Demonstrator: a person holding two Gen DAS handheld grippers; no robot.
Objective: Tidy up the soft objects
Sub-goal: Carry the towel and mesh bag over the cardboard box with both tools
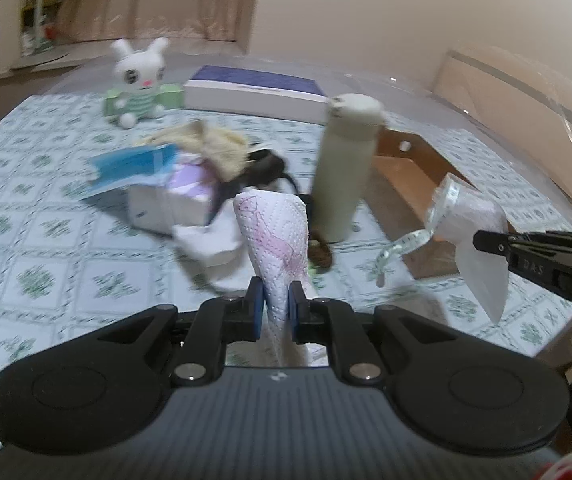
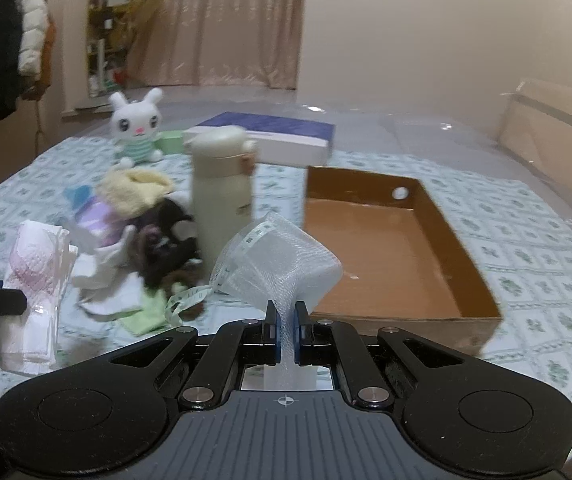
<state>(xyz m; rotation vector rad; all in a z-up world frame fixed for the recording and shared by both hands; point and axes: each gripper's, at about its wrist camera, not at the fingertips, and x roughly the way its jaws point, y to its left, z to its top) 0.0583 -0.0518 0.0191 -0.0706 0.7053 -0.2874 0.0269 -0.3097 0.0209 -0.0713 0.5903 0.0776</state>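
My left gripper (image 1: 276, 304) is shut on a white tissue pack with a pink print (image 1: 274, 232), held up above the bed. In the right wrist view the same pack (image 2: 34, 280) hangs at the far left. My right gripper (image 2: 285, 320) is shut on a white mesh pouch (image 2: 282, 260), from which a measuring tape (image 2: 188, 300) dangles. Seen from the left wrist, the right gripper (image 1: 480, 242) and its pouch (image 1: 474, 232) hover near the open cardboard box (image 1: 406, 184). A pile of soft things lies on the bed: a yellow cloth (image 2: 138, 188), a dark plush (image 2: 166, 240) and a purple pack (image 2: 98, 216).
A tall cream bottle (image 2: 222, 200) stands upright between the pile and the brown box (image 2: 366, 248). A white bunny toy (image 2: 136, 128) and a flat blue-and-white box (image 2: 274, 136) sit farther back on the patterned bedsheet (image 2: 546, 300). Coats hang at the far left.
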